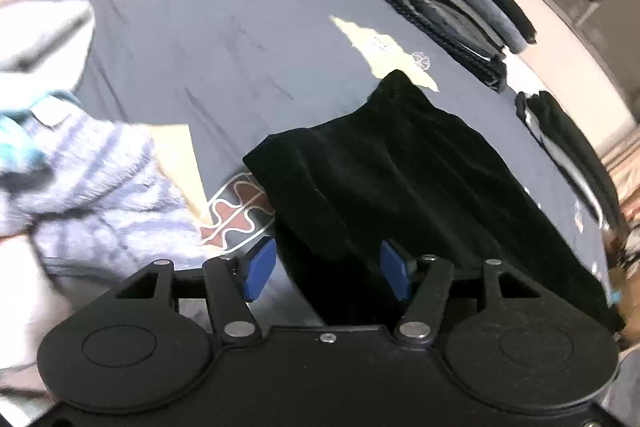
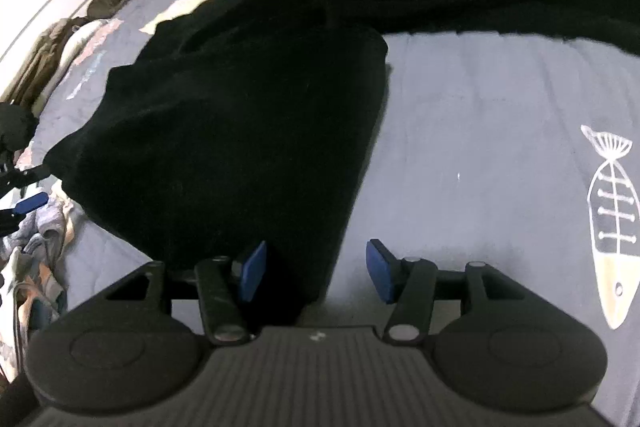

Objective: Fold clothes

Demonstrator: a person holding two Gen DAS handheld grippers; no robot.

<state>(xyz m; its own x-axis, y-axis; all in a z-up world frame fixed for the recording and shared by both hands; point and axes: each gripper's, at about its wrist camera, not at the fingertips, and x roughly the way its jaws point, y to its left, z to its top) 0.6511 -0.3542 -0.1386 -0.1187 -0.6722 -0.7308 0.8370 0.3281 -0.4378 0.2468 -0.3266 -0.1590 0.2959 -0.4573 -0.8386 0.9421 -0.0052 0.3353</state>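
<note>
A black garment (image 1: 404, 179) lies partly folded on a dark grey bedspread (image 1: 208, 51). In the left wrist view its near edge runs down between the blue pads of my left gripper (image 1: 328, 269), which stands open just above it. In the right wrist view the same black garment (image 2: 240, 131) spreads across the middle, one long part stretching away to the right at the back. My right gripper (image 2: 316, 269) is open over the garment's near right corner, the left pad above black cloth, the right pad above bare bedspread (image 2: 480, 131).
A striped blue-white knit (image 1: 96, 195) and other loose clothes are heaped at the left. Stacks of folded dark clothes (image 1: 468, 15) line the far right edge of the bed. A fish print (image 2: 612, 223) marks the spread. The other gripper's blue pad (image 2: 30, 205) shows at far left.
</note>
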